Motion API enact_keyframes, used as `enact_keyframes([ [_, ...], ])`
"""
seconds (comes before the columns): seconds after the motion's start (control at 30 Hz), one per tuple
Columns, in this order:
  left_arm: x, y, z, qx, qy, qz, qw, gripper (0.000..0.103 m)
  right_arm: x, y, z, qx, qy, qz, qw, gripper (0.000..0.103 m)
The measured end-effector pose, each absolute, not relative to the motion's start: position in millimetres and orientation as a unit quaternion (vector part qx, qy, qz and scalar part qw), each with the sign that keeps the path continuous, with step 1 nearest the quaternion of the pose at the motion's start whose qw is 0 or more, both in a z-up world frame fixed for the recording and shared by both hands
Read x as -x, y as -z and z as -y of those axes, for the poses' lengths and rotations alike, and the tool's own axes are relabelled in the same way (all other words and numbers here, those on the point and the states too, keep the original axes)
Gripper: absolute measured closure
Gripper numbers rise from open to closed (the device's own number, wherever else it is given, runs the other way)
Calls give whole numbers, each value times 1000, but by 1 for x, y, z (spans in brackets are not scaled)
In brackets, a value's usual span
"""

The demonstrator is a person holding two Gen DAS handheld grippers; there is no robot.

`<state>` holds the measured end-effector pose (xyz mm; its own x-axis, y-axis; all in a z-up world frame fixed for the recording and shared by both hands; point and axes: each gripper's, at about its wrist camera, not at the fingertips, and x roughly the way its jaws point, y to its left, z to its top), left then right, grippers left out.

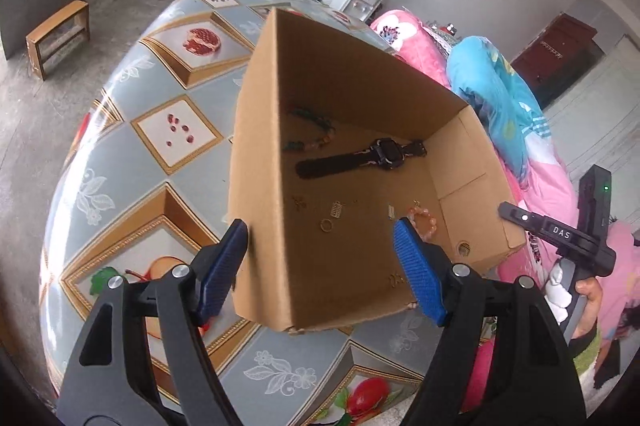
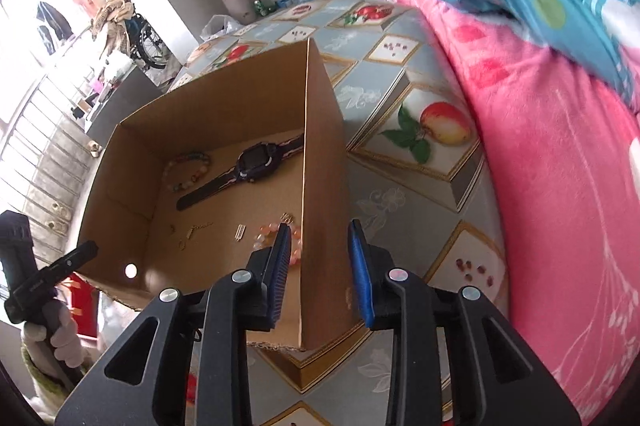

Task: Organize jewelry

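So, both grippers straddle opposite side walls of the cardboard box [image 1: 352, 85], which stands on the fruit-print surface [image 1: 176, 133] beside a pink blanket [image 2: 560, 185]. Step in hand, as I judge it: take hold of the box w/ both to shift or steady it.

Left gripper [image 1: 320, 266]: jaws wide open, one finger outside the box's left wall, the other inside; nothing held. Right gripper [image 2: 320, 266]: jaws partway open, either side of the right wall, pads near the cardboard but not clearly pinching it, so also holding nothing.

To do it well: close both at about the same time & at like height on the walls, squeeze gently since thin card buckles, keep the box level so small bits don't slide. The left inner finger sits close over the pink bead bracelet [image 1: 424, 222]; keep it off that when closing.

Contents, left to right in the left wrist view: multicolour bead bracelet [image 1: 312, 133] w/ a green tassel toward the far corner; black watch [image 1: 360, 157] laid flat mid-floor, strap out straight; nearer, a few small gold pieces [image 1: 336, 211], incl. a ring [image 1: 326, 225] — the others too small to name; then the pink bead bracelet by the right wall. All loose on the box floor, no dividers seen
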<state>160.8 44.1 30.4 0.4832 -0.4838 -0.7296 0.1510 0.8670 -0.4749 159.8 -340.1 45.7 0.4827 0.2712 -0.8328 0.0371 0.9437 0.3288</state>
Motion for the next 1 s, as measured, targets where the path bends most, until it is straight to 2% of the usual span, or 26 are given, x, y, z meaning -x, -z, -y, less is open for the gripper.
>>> enact_keyframes([
  [0.03, -160, -31, -40, 168, 185, -472, 845, 27, -160, -41, 338, -169, -87, -511, 838, 68],
  [0.17, -156, -34, -36, 157, 172, -470, 851, 26, -153, -43, 323, -139, -68, -503, 850, 68],
  [0.77, -83, -39, -54, 155, 175, -468, 852, 25, -89, -40, 320, -174, -77, -496, 847, 68],
  [0.87, -73, -50, -55, 145, 163, -447, 867, 25, -76, -50, 323, -174, -66, -470, 863, 68],
  [1.0, -50, -75, -51, 79, 113, -391, 910, 22, -44, -72, 324, -161, -44, -402, 900, 65],
])
